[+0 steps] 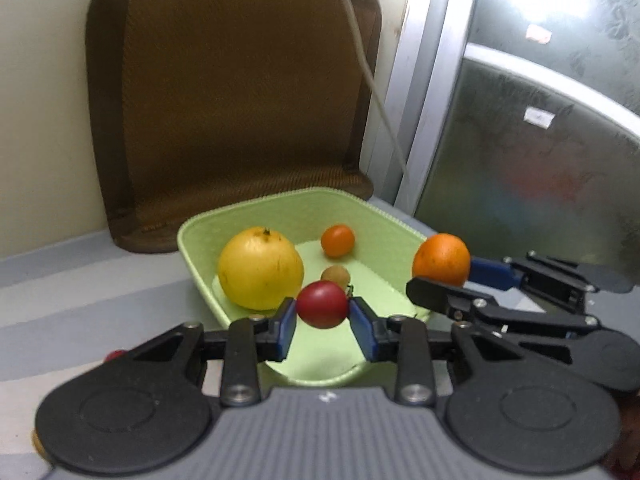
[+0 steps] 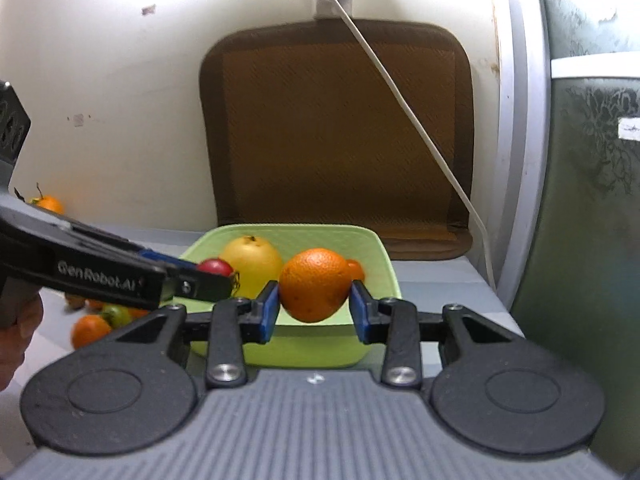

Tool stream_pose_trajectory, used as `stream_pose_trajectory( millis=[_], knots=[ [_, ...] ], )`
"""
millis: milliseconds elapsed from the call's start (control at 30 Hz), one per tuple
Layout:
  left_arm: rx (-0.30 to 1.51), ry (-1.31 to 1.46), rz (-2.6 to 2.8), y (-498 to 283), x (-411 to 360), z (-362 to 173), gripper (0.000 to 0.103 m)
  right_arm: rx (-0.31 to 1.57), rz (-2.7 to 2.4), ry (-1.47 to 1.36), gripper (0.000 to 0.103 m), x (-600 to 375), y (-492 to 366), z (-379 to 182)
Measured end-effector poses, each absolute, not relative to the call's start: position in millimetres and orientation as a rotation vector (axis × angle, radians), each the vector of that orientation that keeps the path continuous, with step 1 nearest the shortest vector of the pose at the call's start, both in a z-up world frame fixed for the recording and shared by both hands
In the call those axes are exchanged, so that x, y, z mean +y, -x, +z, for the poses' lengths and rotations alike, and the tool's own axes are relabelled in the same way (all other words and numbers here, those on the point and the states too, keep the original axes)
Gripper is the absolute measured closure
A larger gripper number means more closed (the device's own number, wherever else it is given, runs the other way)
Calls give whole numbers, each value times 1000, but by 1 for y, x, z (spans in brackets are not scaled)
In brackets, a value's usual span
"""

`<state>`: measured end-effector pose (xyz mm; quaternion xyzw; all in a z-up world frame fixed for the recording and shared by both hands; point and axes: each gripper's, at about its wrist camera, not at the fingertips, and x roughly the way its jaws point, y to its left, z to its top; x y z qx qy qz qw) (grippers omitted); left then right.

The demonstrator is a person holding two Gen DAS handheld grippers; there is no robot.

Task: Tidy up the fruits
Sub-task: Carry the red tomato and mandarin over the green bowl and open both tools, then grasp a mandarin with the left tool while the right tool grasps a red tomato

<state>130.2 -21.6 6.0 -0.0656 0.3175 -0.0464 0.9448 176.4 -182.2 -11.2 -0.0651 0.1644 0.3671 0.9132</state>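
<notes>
Left gripper (image 1: 323, 322) pinches red fruit (image 1: 322, 305) above tray (image 1: 280, 204); right gripper (image 2: 314, 307) clamps orange (image 2: 314, 284) at tray's rim. Risk: simultaneous release, orange bounces out or grippers collide

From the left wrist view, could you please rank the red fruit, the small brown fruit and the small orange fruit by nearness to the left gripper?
1. Red fruit, between the left gripper pads.
2. Small brown fruit, just behind, in the green basket.
3. Small orange fruit, farther back.

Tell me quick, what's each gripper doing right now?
Left gripper: closed on the red fruit.
Right gripper: closed on the orange.
</notes>
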Motion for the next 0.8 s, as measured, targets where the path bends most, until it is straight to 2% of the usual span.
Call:
stream_pose_trajectory(
  millis=[367, 600, 800],
  knots=[
    [612, 153, -90, -120, -19, 6, 67, 306, 731, 132, 58, -186, -180, -16],
    [489, 277, 0, -39, 49, 37, 67, 274, 729, 54, 59, -203, -163, -10],
    [536, 268, 119, 26, 81, 21, 68, 321, 878, 0, 59, -198, -135, -9]
  ],
)
